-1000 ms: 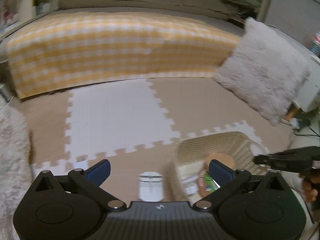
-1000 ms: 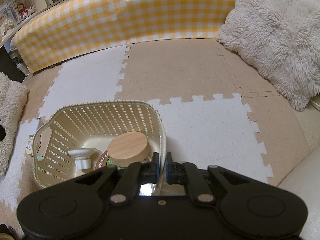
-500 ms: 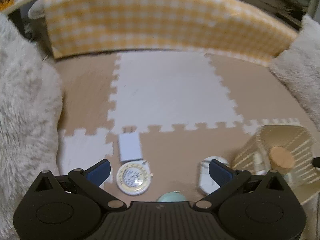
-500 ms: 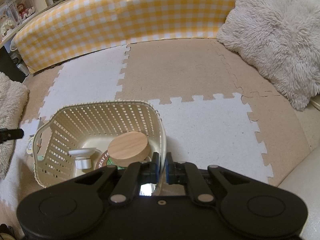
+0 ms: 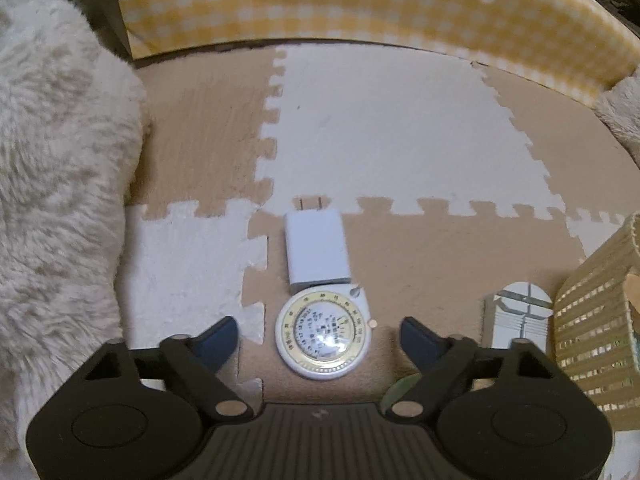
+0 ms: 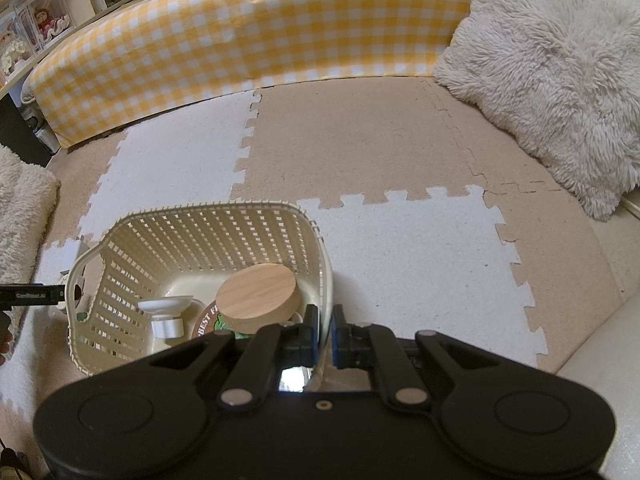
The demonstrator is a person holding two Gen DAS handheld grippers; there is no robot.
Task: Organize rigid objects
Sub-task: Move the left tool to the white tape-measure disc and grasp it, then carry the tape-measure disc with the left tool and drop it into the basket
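Floor of interlocking beige and white foam tiles point(image 6: 400, 272), bounded by a yellow gingham bolster point(image 6: 248, 36) and shaggy cushions point(image 6: 552, 80). My left gripper point(image 5: 320, 330), jaws just narrowing yet unclenched, straddles a round dial timer point(image 5: 323, 334) below a white charger point(image 5: 318, 252). My right gripper point(image 6: 325, 334) pinches the rim of the basket point(image 6: 208, 240); I read "BEST" beneath its wooden-lidded jar point(image 6: 258, 296).
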